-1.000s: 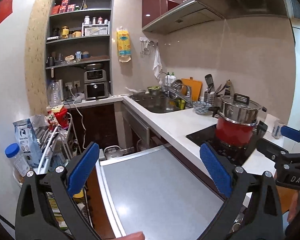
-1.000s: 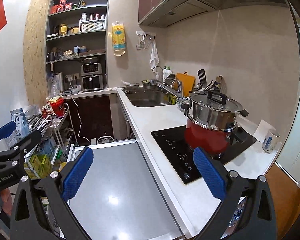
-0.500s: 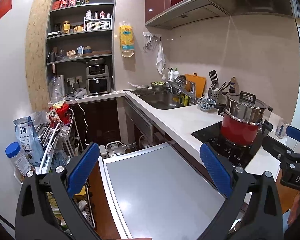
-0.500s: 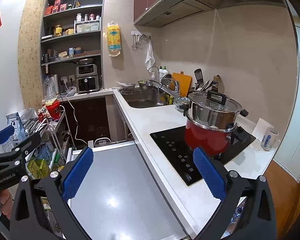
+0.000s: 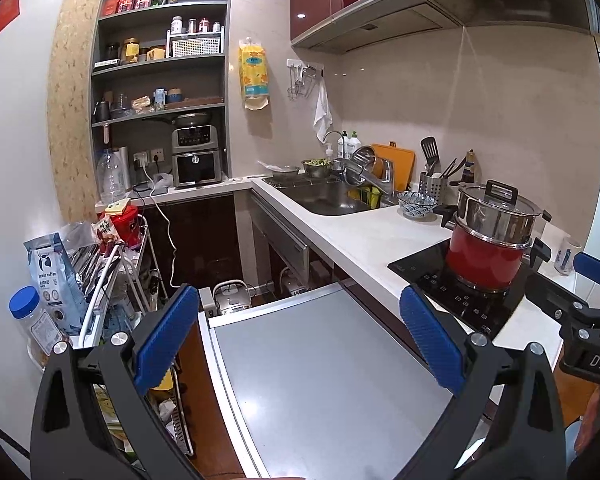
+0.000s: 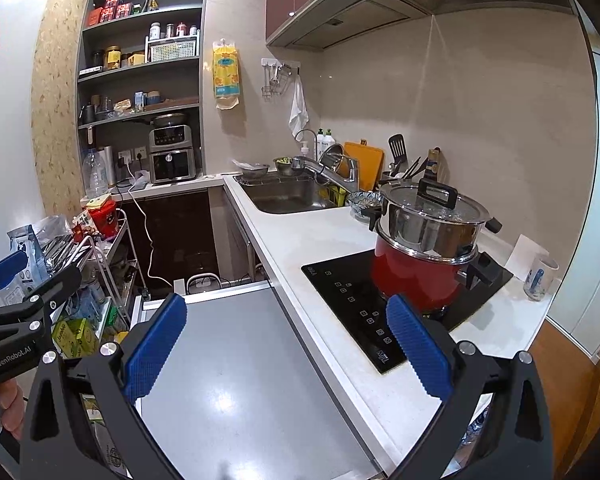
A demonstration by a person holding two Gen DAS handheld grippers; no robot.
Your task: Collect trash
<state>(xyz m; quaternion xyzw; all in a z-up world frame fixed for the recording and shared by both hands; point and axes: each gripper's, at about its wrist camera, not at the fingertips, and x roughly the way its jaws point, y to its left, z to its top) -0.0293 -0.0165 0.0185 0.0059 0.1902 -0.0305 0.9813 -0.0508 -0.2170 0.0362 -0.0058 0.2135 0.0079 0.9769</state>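
Both grippers hang over a grey flat top [image 5: 320, 364] that sits beside the white counter [image 5: 364, 240] of a narrow kitchen. The left gripper [image 5: 300, 340] has its blue-padded fingers spread wide with nothing between them, and the right gripper [image 6: 286, 346] stands the same way, wide apart and empty. Each one shows at the edge of the other's view, so they sit side by side, near each other.

No clear piece of trash can be picked out on the grey top or the counter. The likeliest loose items are on the wire cart [image 5: 136, 264] to the left: a red snack cup [image 5: 125, 222] with a yellow lid, crinkled foil packets [image 5: 86, 256] and a pale blue coffee bag [image 5: 54, 276] standing upright, with a clear jar with a blue lid [image 5: 32, 320] just beside it. Whether any of these is waste cannot be told.

On the counter a black cooktop [image 6: 380, 312] carries a red pot [image 6: 416, 280] with a steel pot and glass lid [image 6: 430, 216] stacked on it. A white mug [image 6: 540, 276] stands near the right end. Further back are the sink [image 6: 288, 196], a patterned bowl [image 5: 417, 204] and an orange cutting board [image 6: 366, 160] leaning on the wall
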